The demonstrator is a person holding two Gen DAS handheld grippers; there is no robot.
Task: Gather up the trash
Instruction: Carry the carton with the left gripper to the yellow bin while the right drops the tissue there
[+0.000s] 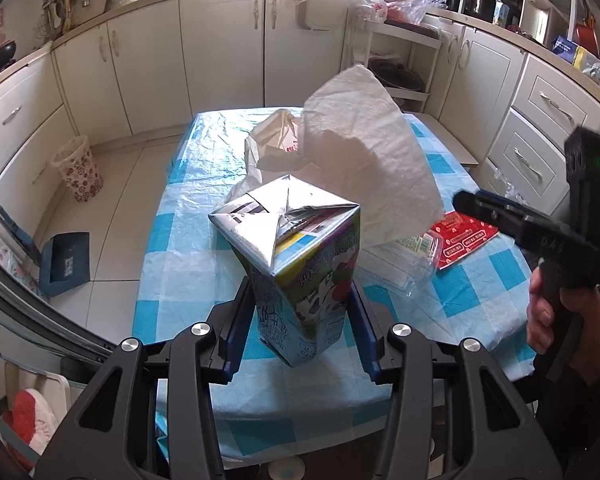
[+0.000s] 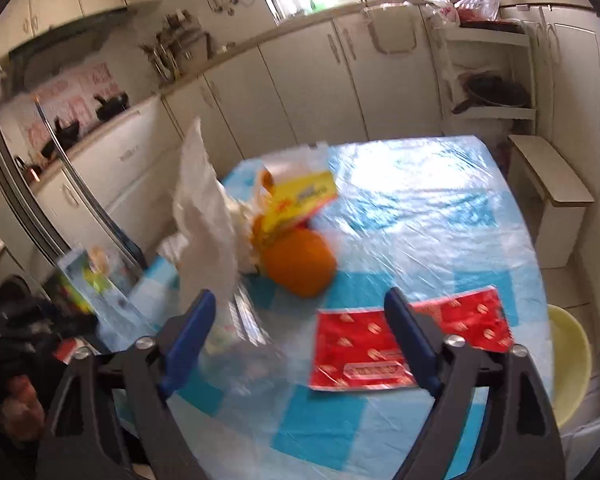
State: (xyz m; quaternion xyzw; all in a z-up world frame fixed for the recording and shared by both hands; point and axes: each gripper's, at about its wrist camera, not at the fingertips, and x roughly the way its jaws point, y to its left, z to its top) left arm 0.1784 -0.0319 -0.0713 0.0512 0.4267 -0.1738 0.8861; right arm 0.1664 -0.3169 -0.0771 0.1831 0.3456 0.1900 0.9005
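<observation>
Left wrist shows the left gripper (image 1: 302, 304) clamped on a carton (image 1: 296, 264) above the surface's (image 1: 172, 280) near edge. Right gripper (image 2: 300, 336) fingers apart, empty; wrapper (image 2: 412, 344) and bag (image 1: 364, 152) remain uncollected.

I see the crumpled printed drink carton (image 1: 296, 264) above the blue-checked plastic-covered table (image 1: 172, 248), the white plastic bag (image 1: 364, 160) behind it, the flat red foil wrapper (image 1: 464, 240) to its right.

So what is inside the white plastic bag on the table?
The white plastic bag shows a yellow package and something orange; its folds hide anything deeper.
</observation>
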